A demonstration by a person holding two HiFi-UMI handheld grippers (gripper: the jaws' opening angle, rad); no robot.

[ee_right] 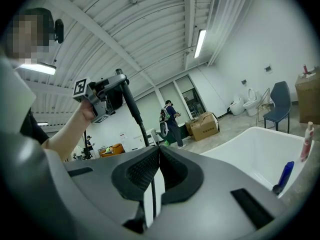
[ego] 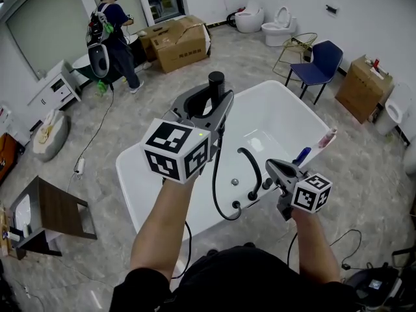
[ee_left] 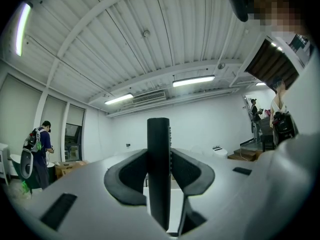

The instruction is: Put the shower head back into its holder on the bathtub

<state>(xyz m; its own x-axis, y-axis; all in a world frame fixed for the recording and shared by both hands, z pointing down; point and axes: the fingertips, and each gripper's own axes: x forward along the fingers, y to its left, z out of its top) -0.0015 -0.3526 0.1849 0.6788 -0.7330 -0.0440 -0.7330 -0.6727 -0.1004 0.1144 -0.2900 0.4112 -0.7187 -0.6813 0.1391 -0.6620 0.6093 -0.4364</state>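
Observation:
My left gripper (ego: 214,103) is shut on the black shower head (ego: 216,80), holding it upright above the white bathtub's near rim (ego: 133,174). In the left gripper view the handle (ee_left: 158,169) stands vertical, pinched between both pads of that gripper (ee_left: 158,159). Its black hose (ego: 216,187) hangs down and loops to the rim beside the curved black spout (ego: 252,164). To the right, my right gripper (ego: 270,166) hovers by the spout with its tips together and nothing in them. From the right gripper view, past the right gripper (ee_right: 159,149), I see the raised left gripper (ee_right: 102,96) and the hose (ee_right: 131,109).
A blue bottle (ego: 302,155) and a pink one (ego: 327,137) stand on the tub's right rim. A person with a backpack (ego: 110,31) is at the far left by cardboard boxes (ego: 182,41). A blue chair (ego: 320,60) and toilets (ego: 279,25) stand behind; a dark side table (ego: 55,210) is at left.

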